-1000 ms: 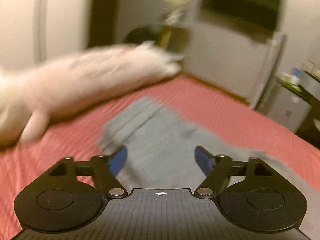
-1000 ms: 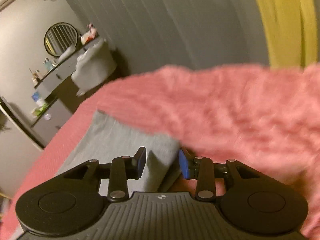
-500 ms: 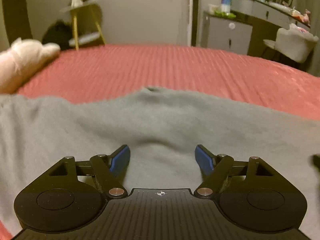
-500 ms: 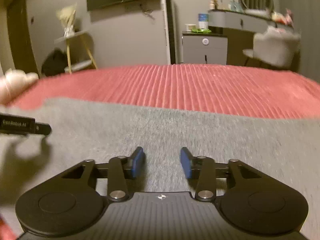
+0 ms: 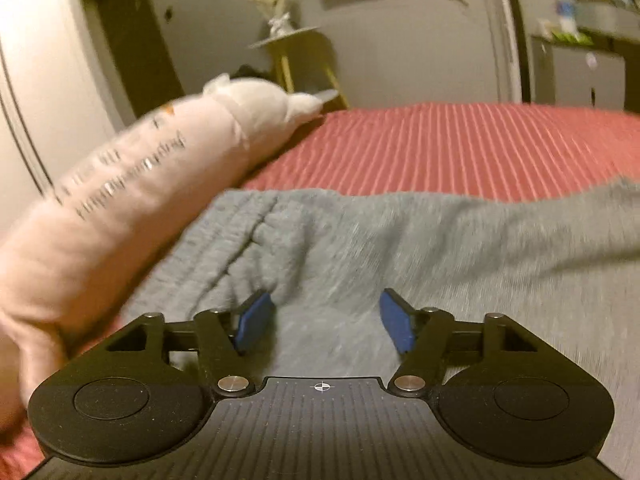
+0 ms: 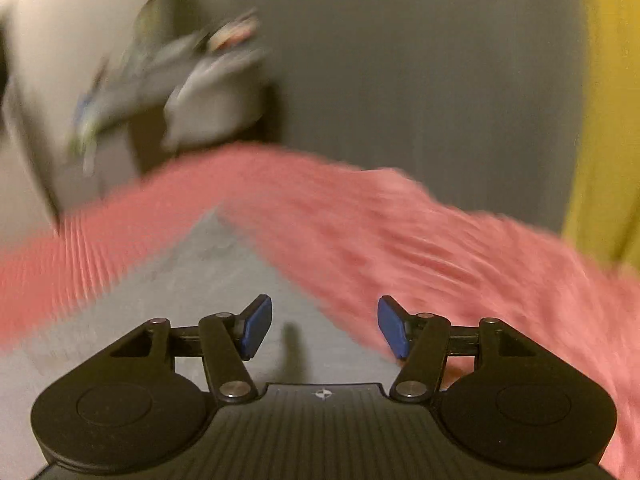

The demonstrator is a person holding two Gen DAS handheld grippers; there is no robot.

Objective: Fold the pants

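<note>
Grey pants [image 5: 360, 248] lie flat on a red ribbed bedspread [image 5: 460, 144]. In the left wrist view my left gripper [image 5: 326, 320] hovers low over the gathered waistband end of the pants, its jaws closing with grey cloth showing between them; the blue pads [image 5: 254, 320] press on nothing. In the blurred right wrist view my right gripper [image 6: 324, 326] is over the edge of the grey pants [image 6: 192, 296] where they meet a rumpled red blanket [image 6: 460, 264]. Its jaws are opening, with nothing gripped.
A long white plush pillow [image 5: 132, 196] lies along the bed's left side, close to my left gripper. A yellow side table [image 5: 296, 52] and a grey cabinet [image 5: 580, 76] stand beyond the bed. A white chair [image 6: 216, 108] and a yellow curtain [image 6: 600, 120] show in the right view.
Both views swung sideways. The left gripper dropped toward the pants' waistband by the plush pillow and narrowed. The right gripper turned to the pants' other end by the rumpled blanket and widened.
</note>
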